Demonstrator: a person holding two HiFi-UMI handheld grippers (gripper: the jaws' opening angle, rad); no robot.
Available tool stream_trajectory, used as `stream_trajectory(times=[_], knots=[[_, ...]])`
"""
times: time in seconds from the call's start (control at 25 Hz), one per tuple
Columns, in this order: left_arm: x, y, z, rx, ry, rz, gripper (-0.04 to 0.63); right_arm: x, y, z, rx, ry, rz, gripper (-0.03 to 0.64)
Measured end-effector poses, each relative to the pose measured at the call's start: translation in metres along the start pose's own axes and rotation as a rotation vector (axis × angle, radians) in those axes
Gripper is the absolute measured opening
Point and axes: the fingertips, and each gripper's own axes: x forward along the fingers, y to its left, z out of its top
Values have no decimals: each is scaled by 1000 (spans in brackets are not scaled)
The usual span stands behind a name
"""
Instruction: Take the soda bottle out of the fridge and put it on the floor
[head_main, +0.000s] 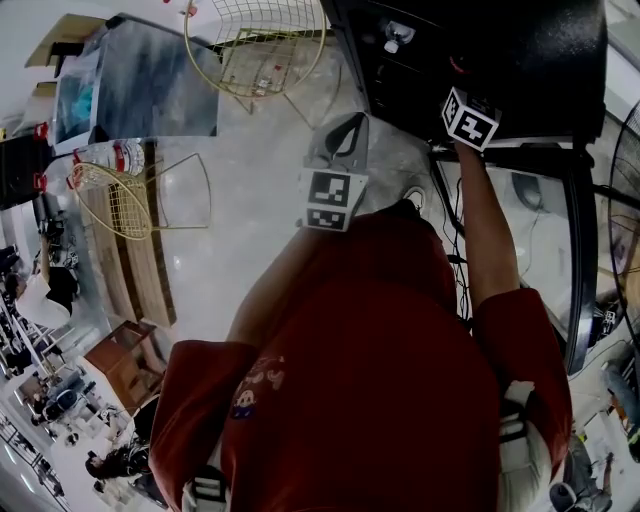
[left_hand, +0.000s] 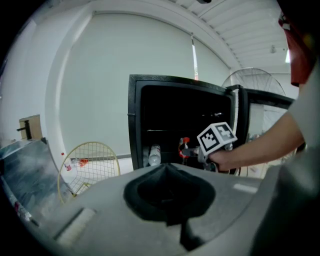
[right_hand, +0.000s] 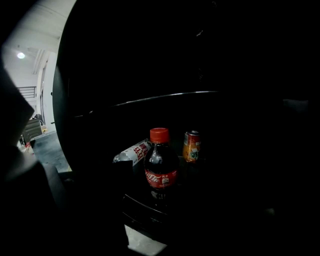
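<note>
The soda bottle (right_hand: 161, 167), dark with a red cap and red label, stands upright on a shelf inside the black fridge (head_main: 500, 60), whose door is open. My right gripper (left_hand: 192, 150) reaches into the fridge. The bottle stands just ahead of it and apart from its open jaws. One dark finger (right_hand: 120, 175) shows left of the bottle; the other is lost in the dark. My left gripper (head_main: 350, 118) hangs in front of the fridge over the floor, shut and holding nothing.
A clear water bottle (right_hand: 132, 151) lies behind the soda bottle, and an orange can (right_hand: 191, 146) stands to its right. The fridge's open door (head_main: 578, 260) is at the right. Gold wire baskets (head_main: 255, 40) (head_main: 115, 195) stand on the pale floor (head_main: 240, 250).
</note>
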Motion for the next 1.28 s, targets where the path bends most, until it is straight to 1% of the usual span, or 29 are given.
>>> stream_trajectory(times=[0.36, 0.6, 0.76, 0.88, 1.28], knots=[[-1, 0, -7, 2, 15, 32, 0, 30, -10, 0, -21, 13, -5, 325], [-7, 7, -12, -11, 24, 54, 0, 41, -6, -6, -31, 46, 1, 322], [-9, 7, -15, -16, 29, 57, 0, 46, -7, -6, -39, 56, -8, 321], [-9, 7, -17, -17, 31, 60, 0, 49, -7, -8, -34, 68, -9, 302], [-10, 7, -17, -25, 25, 59, 0, 48, -8, -9, -35, 73, -19, 299]])
